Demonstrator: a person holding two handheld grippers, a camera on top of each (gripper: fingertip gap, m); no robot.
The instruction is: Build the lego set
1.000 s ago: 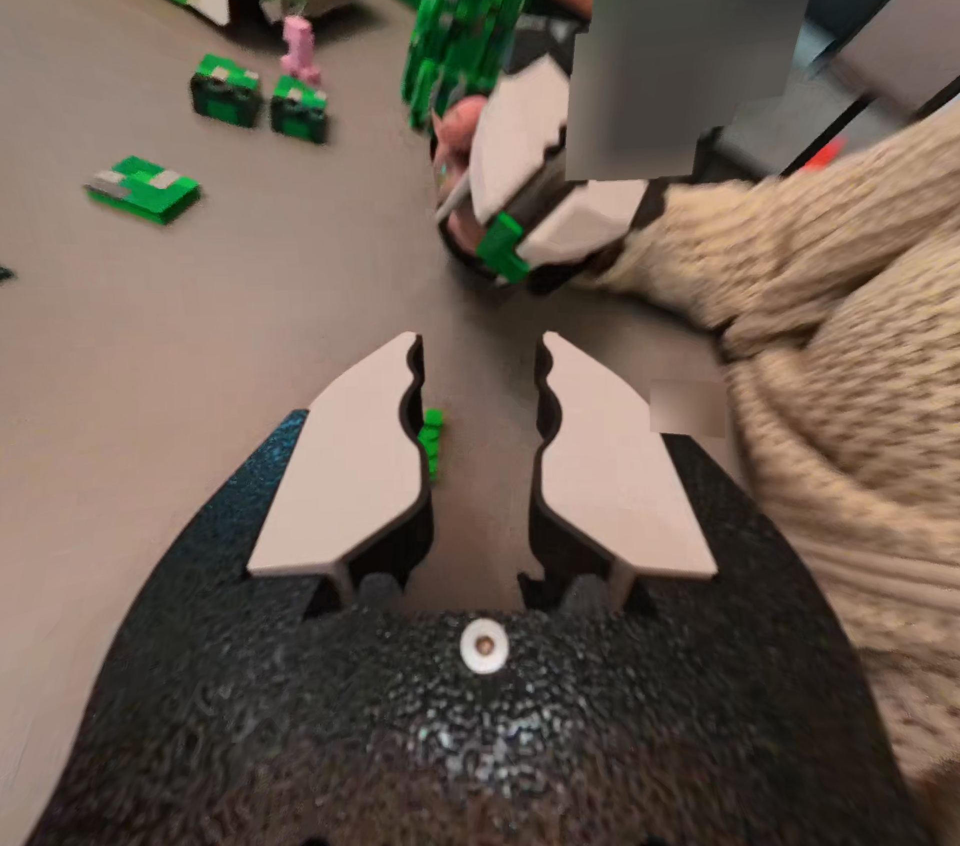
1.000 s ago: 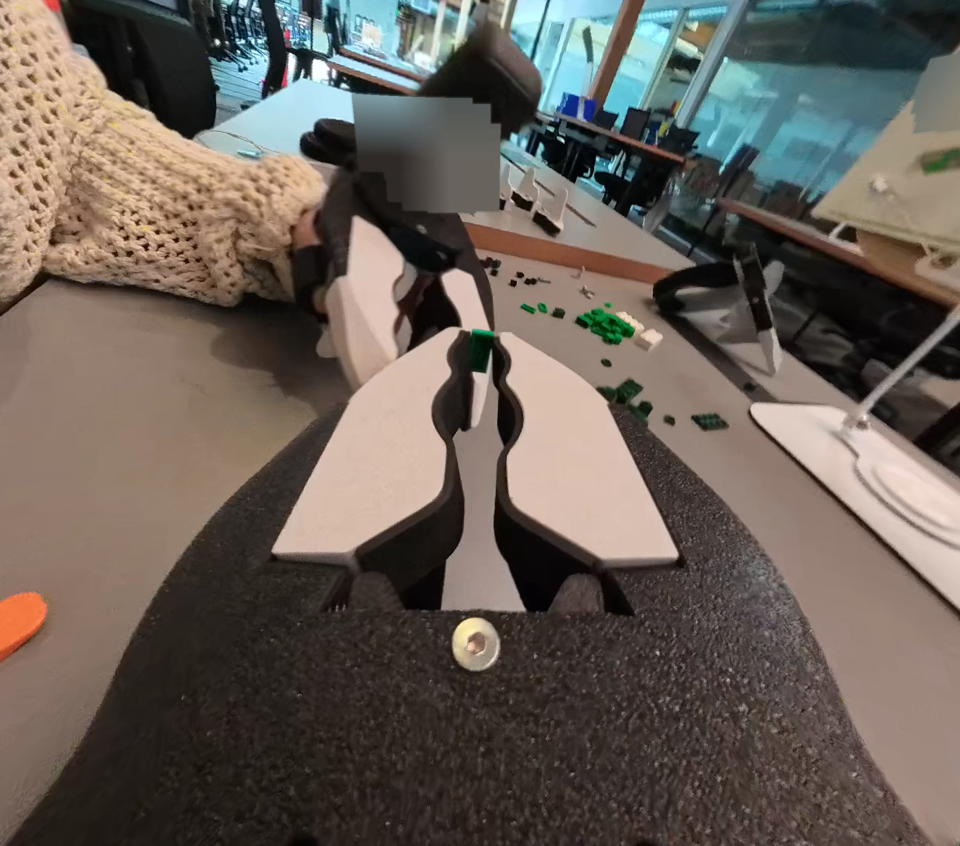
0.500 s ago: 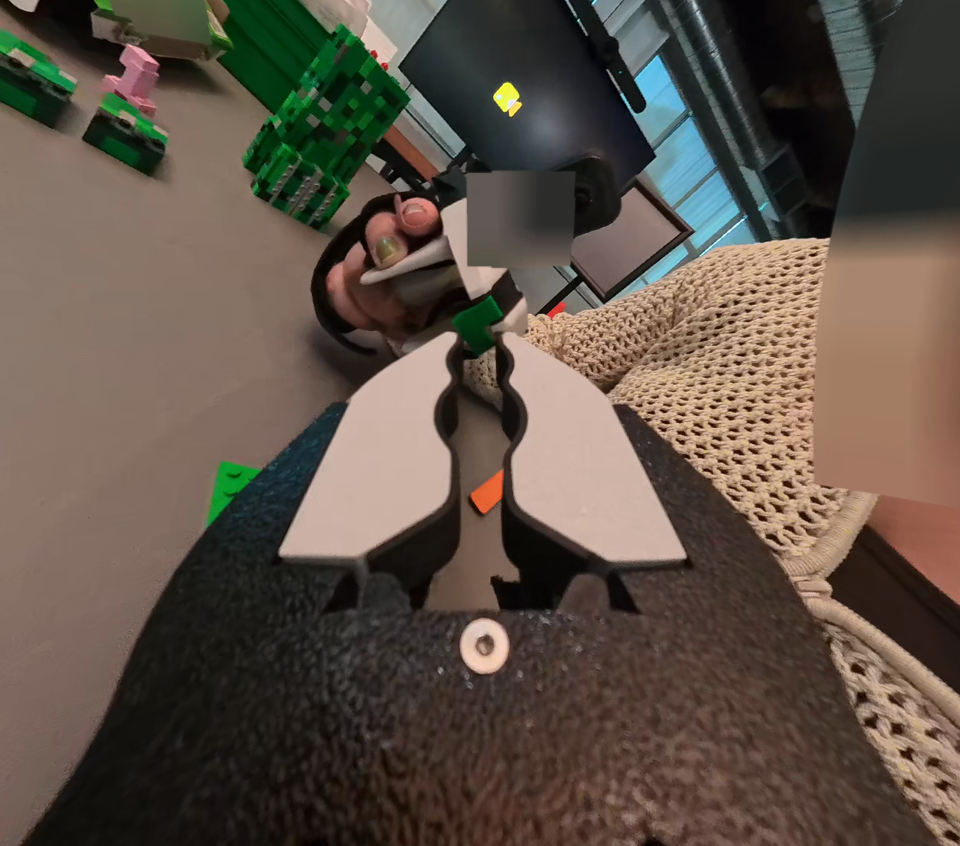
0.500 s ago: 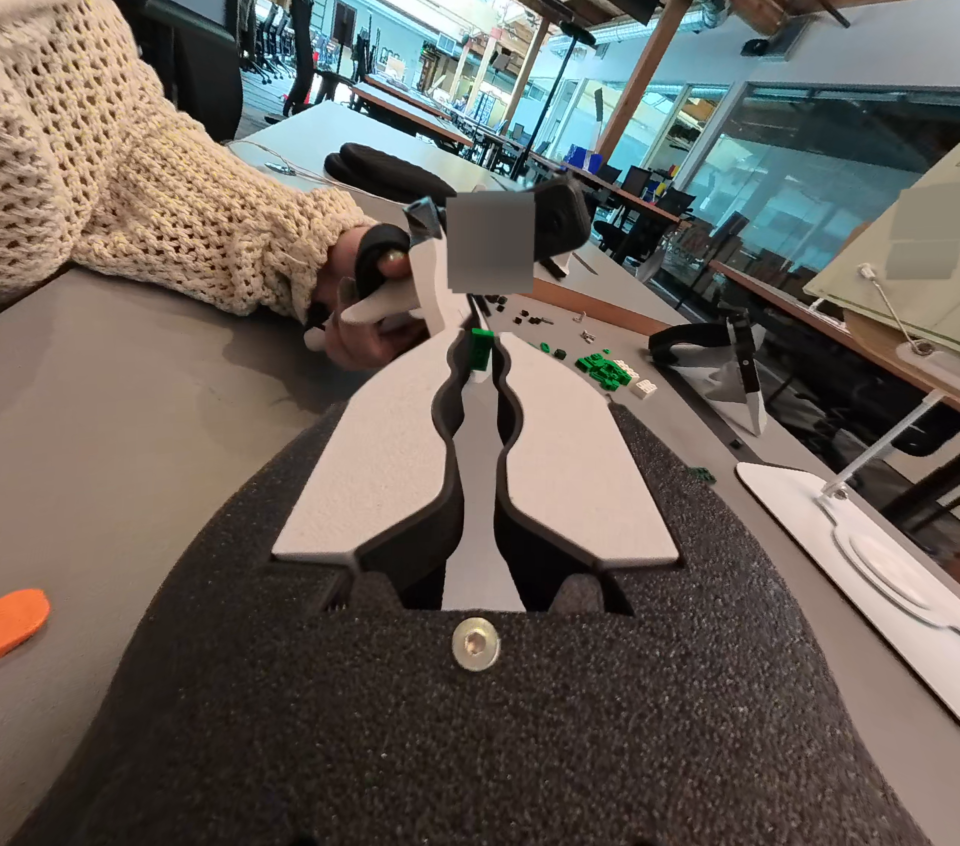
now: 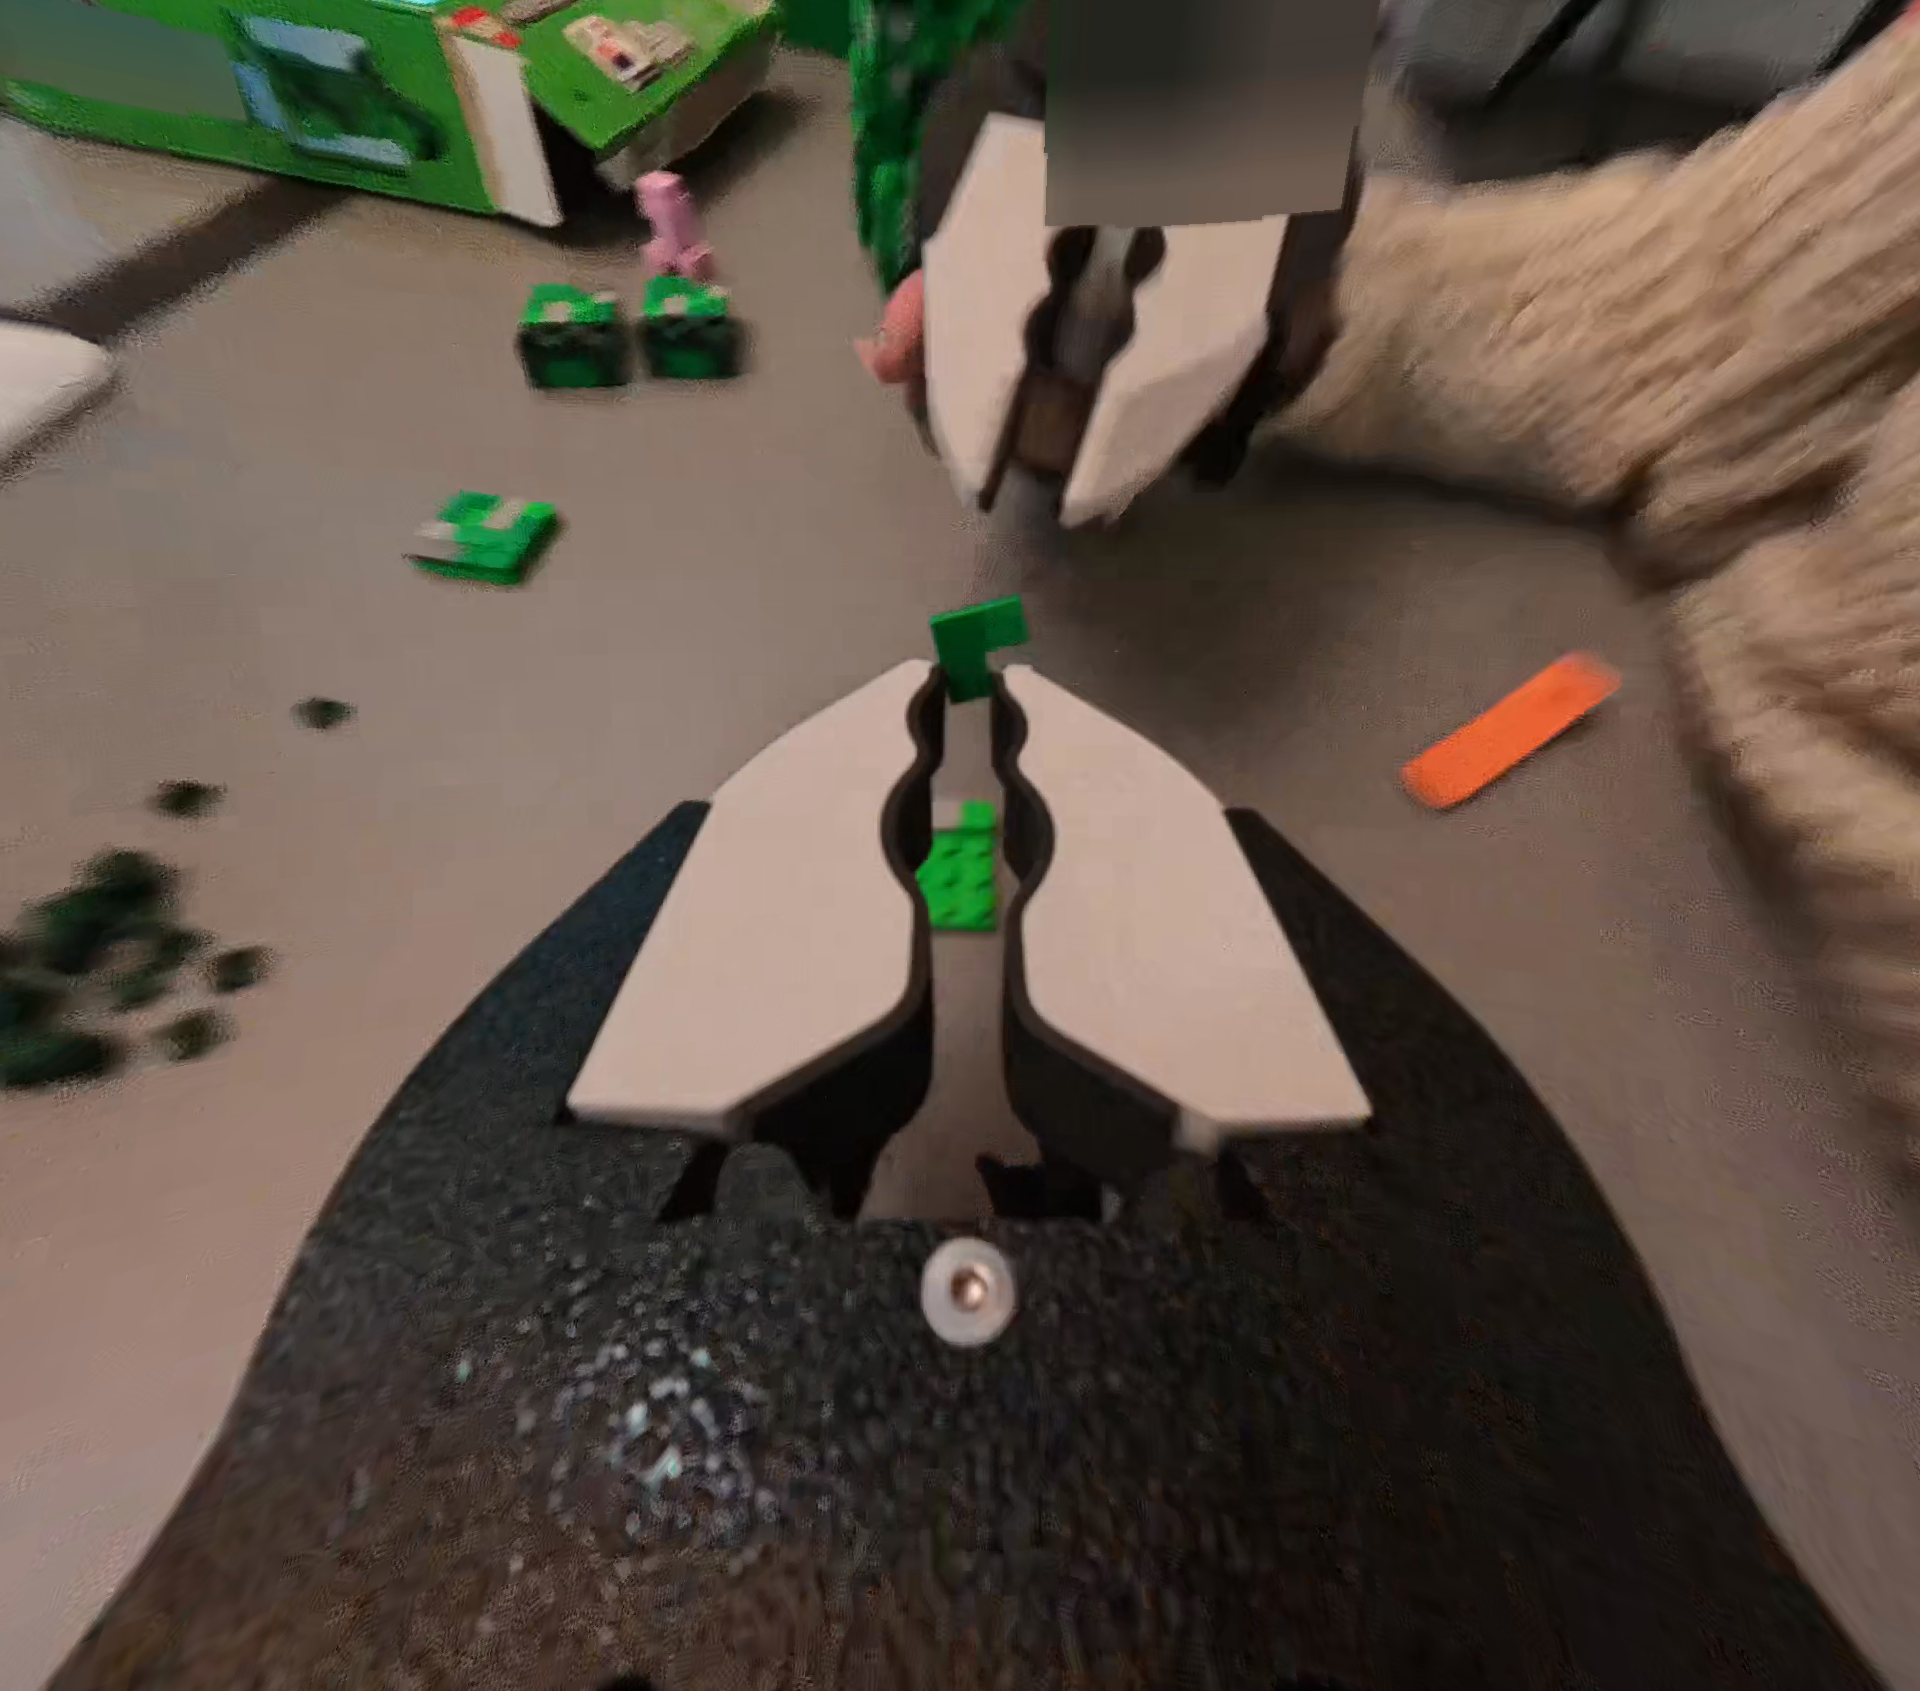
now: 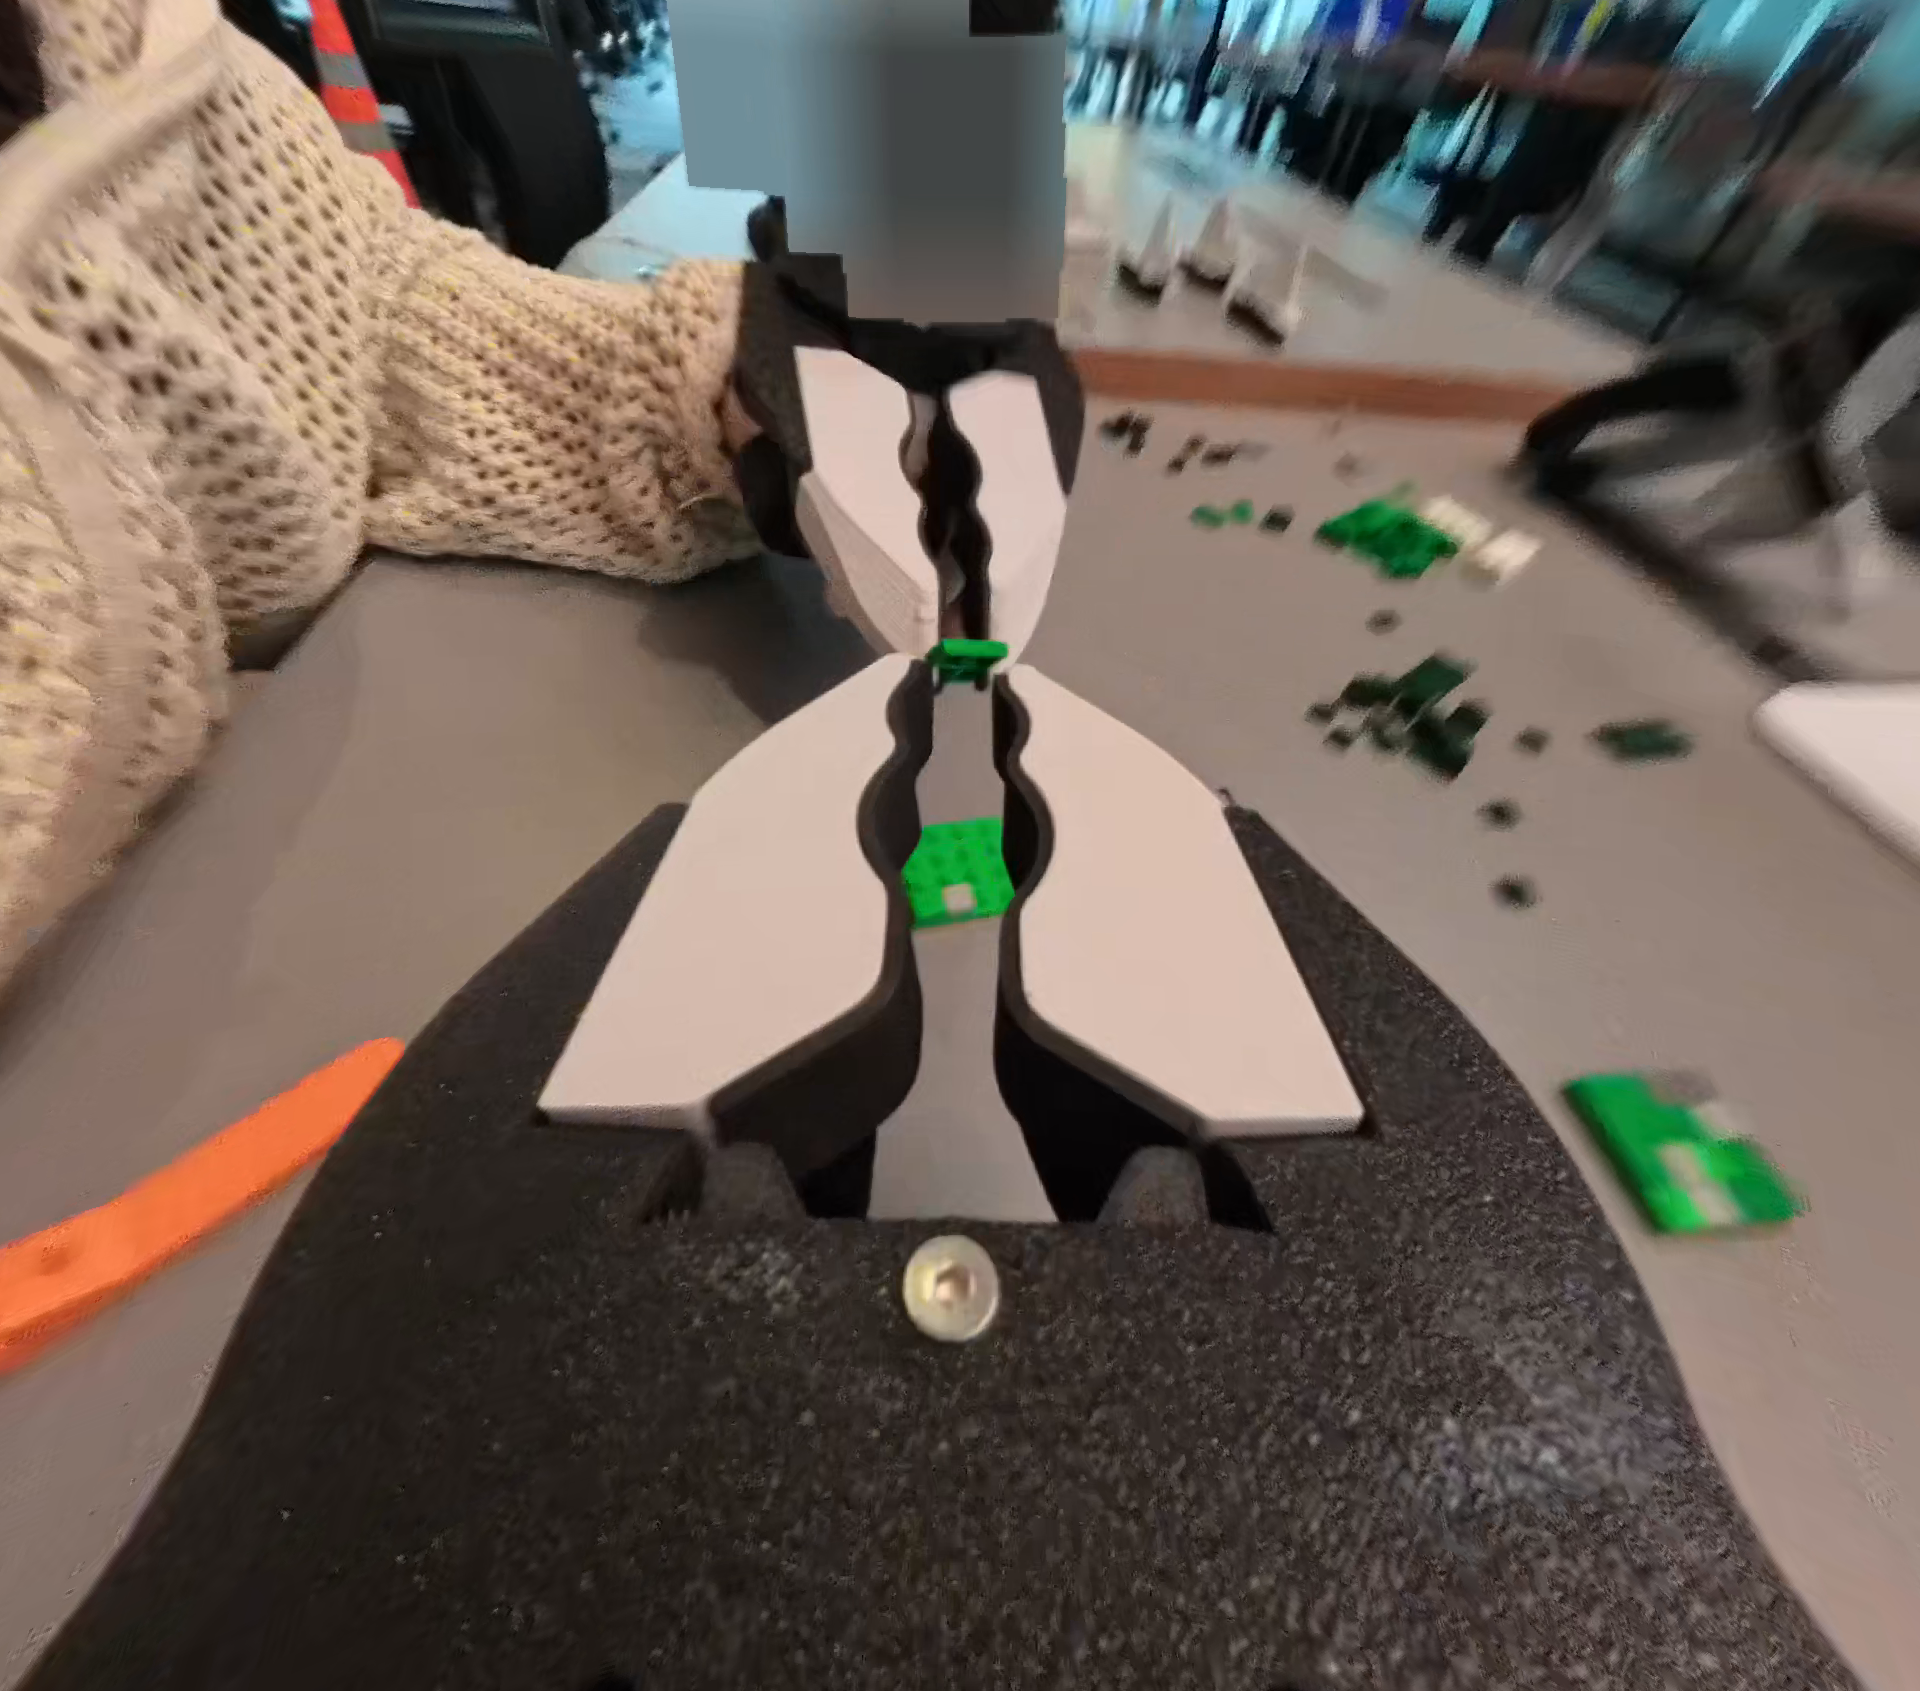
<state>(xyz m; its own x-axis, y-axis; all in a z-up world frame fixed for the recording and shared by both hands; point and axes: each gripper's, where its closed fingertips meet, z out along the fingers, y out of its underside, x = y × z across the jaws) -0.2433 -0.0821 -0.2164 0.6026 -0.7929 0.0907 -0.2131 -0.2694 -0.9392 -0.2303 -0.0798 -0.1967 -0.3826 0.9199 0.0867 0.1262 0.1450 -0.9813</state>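
- The left gripper [image 5: 971,685] has its fingers [image 5: 800,893] clenched on a small green L-shaped piece [image 5: 977,644], which stands up from the fingertips, in the air above the green plate [image 5: 961,878]
- The green plate lies flat on the grey surface [image 5: 727,561]; it shows through the gap between the fingers in both views
- The right gripper [image 5: 1023,498] hangs beyond the green plate, tips pointing down, apart from the piece in the left wrist view. Its fingers are nearly together with a narrow gap; if they grasp something I cannot tell
- In the right wrist view the piece sits just at the tips of the right gripper, so contact is unclear there
- An orange flat tool [image 5: 1507,748] lies to the right of the green plate, near a knitted cream sleeve [image 5: 1662,353]
- To the far left of the green plate is a blurred heap of dark green loose pieces [image 5: 94,966]
- Beyond and left of the green plate stand a small green and white build [image 5: 483,535], two green blocks [image 5: 629,337], a pink figure [image 5: 670,228] and a green box [image 5: 364,72]
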